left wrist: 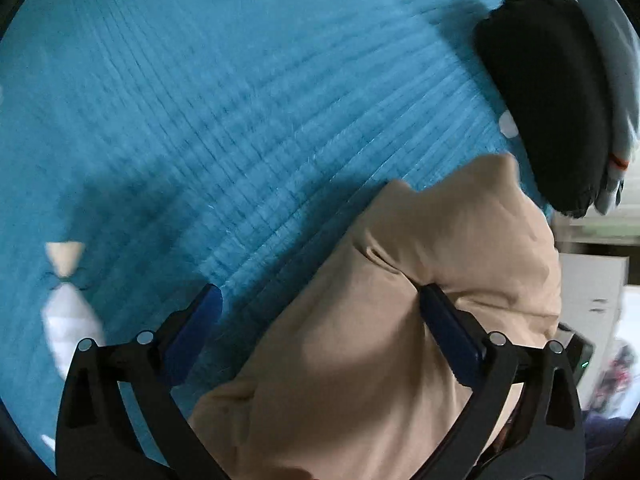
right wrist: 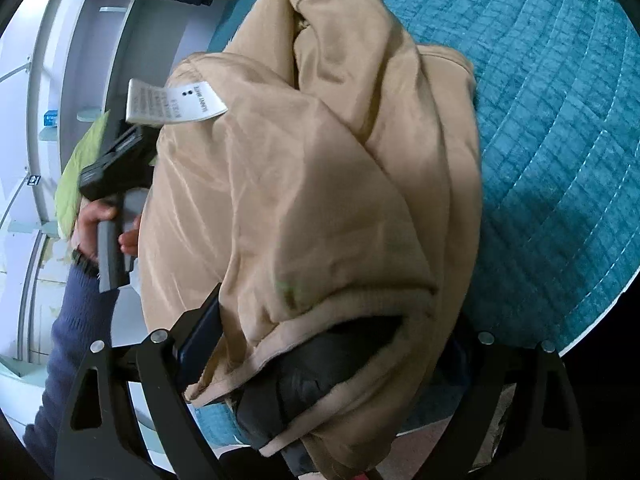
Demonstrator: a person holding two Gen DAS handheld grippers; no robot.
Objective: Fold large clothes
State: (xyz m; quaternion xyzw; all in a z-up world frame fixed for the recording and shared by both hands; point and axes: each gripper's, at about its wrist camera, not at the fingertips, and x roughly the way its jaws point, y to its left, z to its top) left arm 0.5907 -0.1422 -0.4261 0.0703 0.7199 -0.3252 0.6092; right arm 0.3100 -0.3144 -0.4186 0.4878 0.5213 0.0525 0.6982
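Soft, even daylight fills both fisheye views, with dark vignetted corners and bent edges. The left wrist view is smeared by motion blur across the teal quilted bedspread (left wrist: 240, 120), where a soft shadow falls at lower left. The right wrist view is sharper, though the tan garment (right wrist: 320, 184) shades its own folds.

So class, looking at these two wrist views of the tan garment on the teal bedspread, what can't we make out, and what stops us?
- Right gripper, right wrist view: the tan garment drapes over its right finger, so its grip is unclear.
- Care label, same view: print too small and blurred.
- Tan garment, left wrist view: cut off by the lower edge and the left gripper.
- Black garment: type unclear, blurred and near the frame edge.
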